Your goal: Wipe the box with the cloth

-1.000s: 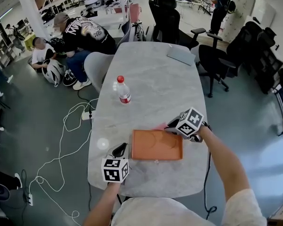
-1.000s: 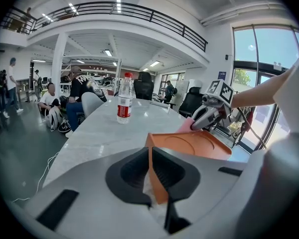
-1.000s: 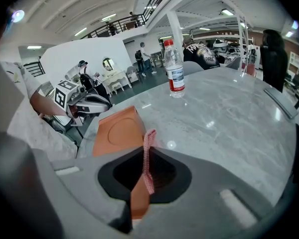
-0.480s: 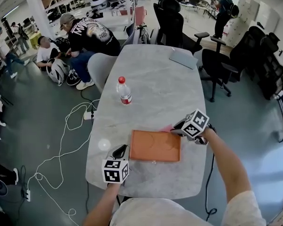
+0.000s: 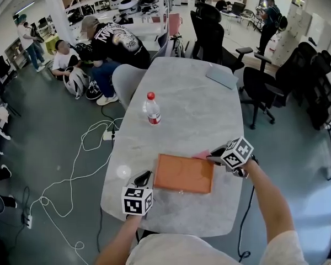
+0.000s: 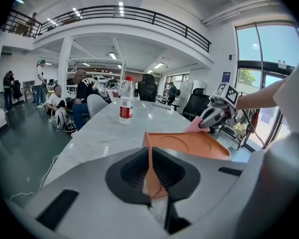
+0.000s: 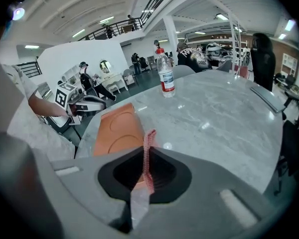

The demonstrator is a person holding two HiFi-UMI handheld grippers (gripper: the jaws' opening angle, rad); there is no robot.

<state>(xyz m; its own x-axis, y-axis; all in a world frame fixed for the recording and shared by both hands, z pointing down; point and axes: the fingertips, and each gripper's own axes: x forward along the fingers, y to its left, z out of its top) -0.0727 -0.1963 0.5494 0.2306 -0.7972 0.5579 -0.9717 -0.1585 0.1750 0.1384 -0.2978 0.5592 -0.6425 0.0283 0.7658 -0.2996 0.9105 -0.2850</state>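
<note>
at lower centre, our left gripper pinches the box by its left edge while our right gripper, closed on the cloth, sits at its upper right corner, so most wiping seems left.

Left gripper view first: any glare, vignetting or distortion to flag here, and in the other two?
Left gripper view: heavy fisheye bending, black vignette in the corners, window washed bright; the box edge in the left hand-held gripper is sharp. Right gripper view: same bending, lamp glints on the table, cloth crisp. Head view: even light, one glare spot on the table.
</note>
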